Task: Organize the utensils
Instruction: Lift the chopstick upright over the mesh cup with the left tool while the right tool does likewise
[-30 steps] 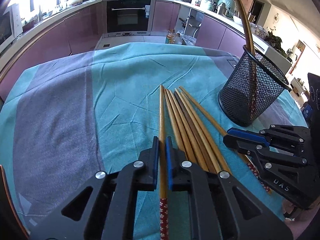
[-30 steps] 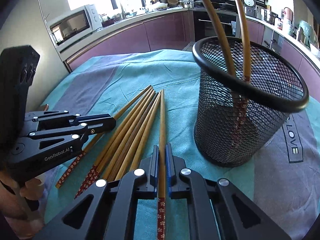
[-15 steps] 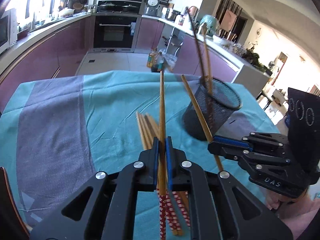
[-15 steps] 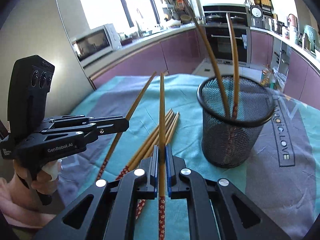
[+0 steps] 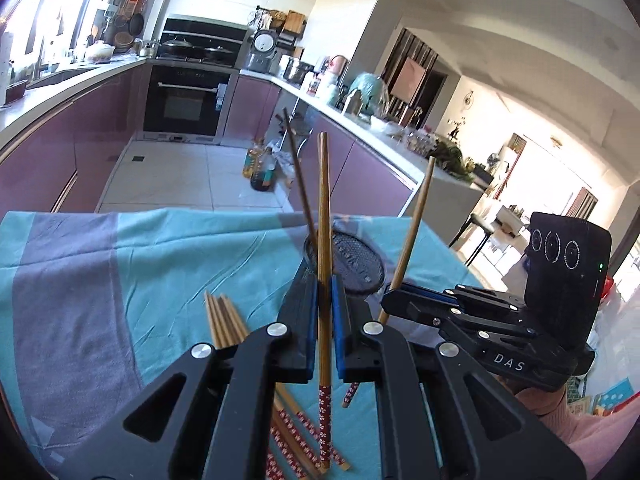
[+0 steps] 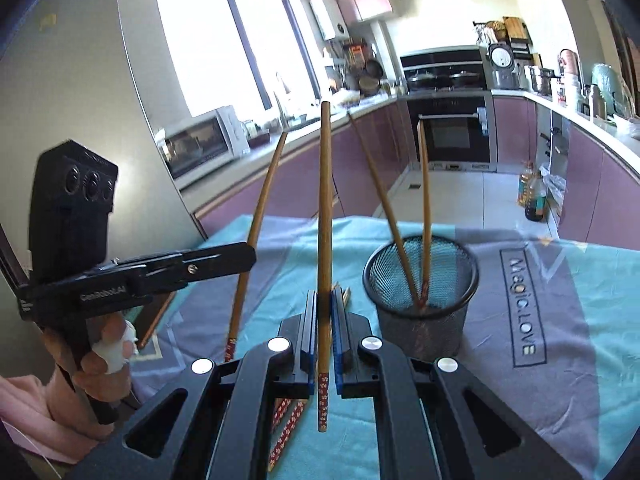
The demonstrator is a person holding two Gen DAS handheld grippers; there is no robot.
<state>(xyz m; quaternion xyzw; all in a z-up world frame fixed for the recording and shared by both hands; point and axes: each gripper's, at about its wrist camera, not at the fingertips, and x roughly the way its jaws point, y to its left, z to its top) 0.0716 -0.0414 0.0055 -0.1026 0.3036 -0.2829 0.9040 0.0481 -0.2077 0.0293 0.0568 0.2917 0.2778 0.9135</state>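
My left gripper (image 5: 325, 280) is shut on a wooden chopstick (image 5: 323, 216) and holds it upright, tip up, above the table. My right gripper (image 6: 325, 298) is shut on another chopstick (image 6: 325, 200), also upright. Each shows in the other's view: the right gripper (image 5: 390, 300) with its chopstick (image 5: 414, 224), the left gripper (image 6: 244, 258) with its chopstick (image 6: 260, 208). A black mesh cup (image 6: 420, 280) stands on the table with two chopsticks (image 6: 425, 208) in it; it also shows in the left wrist view (image 5: 352, 260). Several chopsticks (image 5: 224, 320) lie on the cloth.
A teal and grey cloth (image 6: 560, 320) covers the table. Beyond the far edge are kitchen floor, purple cabinets (image 5: 60, 140), an oven (image 5: 188, 100) and a microwave (image 6: 200, 144). A hand in a pink sleeve (image 6: 60, 392) holds the left gripper.
Both grippers have lifted their chopsticks from the pile on the cloth and tilted them upright. Both have risen well above the table, with the cup now farther below.
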